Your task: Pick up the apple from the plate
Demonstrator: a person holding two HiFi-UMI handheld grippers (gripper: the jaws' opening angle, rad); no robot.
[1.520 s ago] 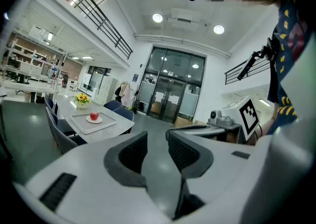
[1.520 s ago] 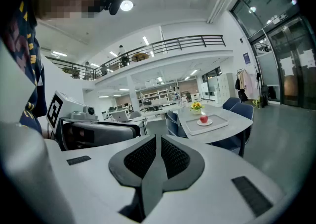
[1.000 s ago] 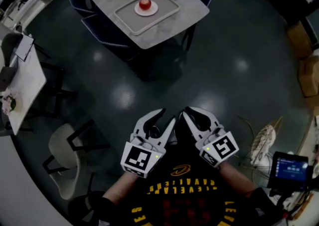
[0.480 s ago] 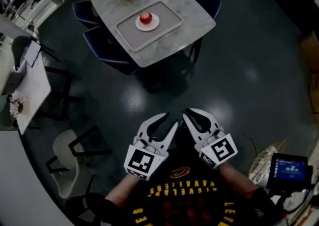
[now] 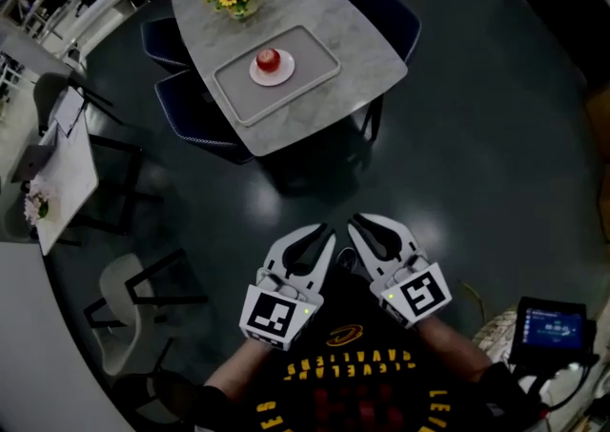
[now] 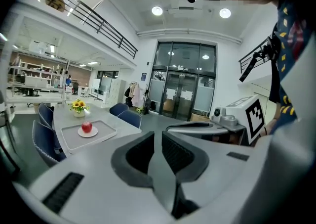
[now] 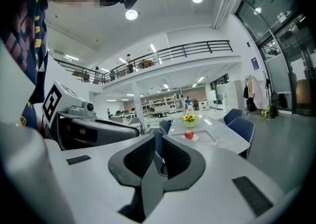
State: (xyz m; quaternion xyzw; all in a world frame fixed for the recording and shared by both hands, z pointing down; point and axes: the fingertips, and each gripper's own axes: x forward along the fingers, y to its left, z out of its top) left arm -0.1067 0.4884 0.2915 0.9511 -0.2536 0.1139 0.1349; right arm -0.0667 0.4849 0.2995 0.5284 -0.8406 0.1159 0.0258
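Far ahead of both grippers, well apart from them, beyond a wide stretch of dark floor: the apple (image 5: 269,60), on a small white plate (image 5: 286,72) inside a grey tray (image 5: 319,56) on the counter (image 5: 367,49). From the left gripper (image 5: 326,232), lies forward and clearly off to the left of the jaw line. From the right gripper (image 5: 353,221), lies almost straight ahead, only slightly to the right — so probably better aimed with the right. No clear difference in nearness, with both held side by side close to the body.

No long axis to mind: round, red, smooth-looking, sitting alone on the plate, free on all sides — likely graspable from any direction.

Left gripper: jaws just closing down to a narrow slit, nothing between them. Right gripper: jaws drawn together, pads almost meeting, holding nothing. Needs first a long approach across the floor before any grasp.
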